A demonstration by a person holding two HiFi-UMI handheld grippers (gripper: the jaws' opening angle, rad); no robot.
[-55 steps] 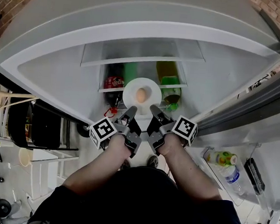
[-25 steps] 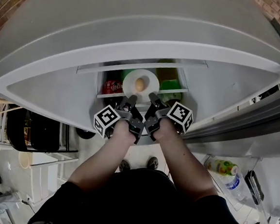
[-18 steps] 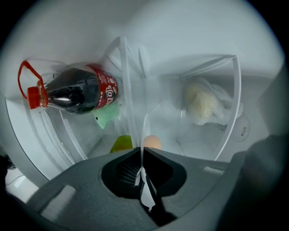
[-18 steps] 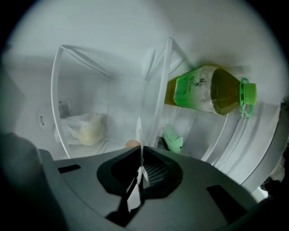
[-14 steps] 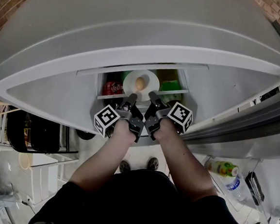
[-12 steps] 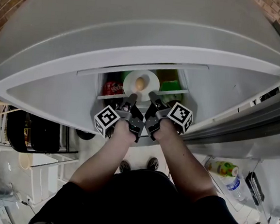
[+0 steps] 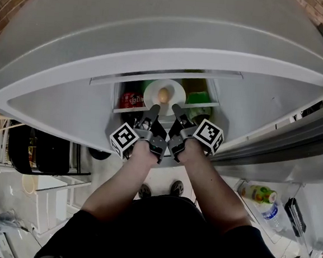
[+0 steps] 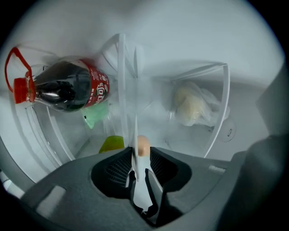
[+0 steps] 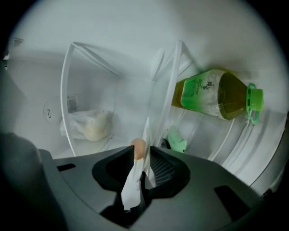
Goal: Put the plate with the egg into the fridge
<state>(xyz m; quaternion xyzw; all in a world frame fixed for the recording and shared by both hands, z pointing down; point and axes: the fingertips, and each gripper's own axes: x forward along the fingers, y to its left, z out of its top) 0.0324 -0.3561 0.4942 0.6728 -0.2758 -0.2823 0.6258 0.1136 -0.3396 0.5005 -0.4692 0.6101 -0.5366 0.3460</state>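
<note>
The plate (image 7: 152,90) with the egg (image 7: 164,95) rests on the fridge shelf (image 7: 206,105), its rim between the opening, no-longer-pressing jaws of the left hand-held gripper (image 7: 153,108) and right hand-held gripper (image 7: 175,108), so only withdrawing seems left.

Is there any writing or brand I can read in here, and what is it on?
Nothing reads clearly.
Dark soda bottle, red label: white characters, too blurred to read.
Green drink bottle, green label: white print, too blurred.
Door-shelf bottles: labels too small.
</note>
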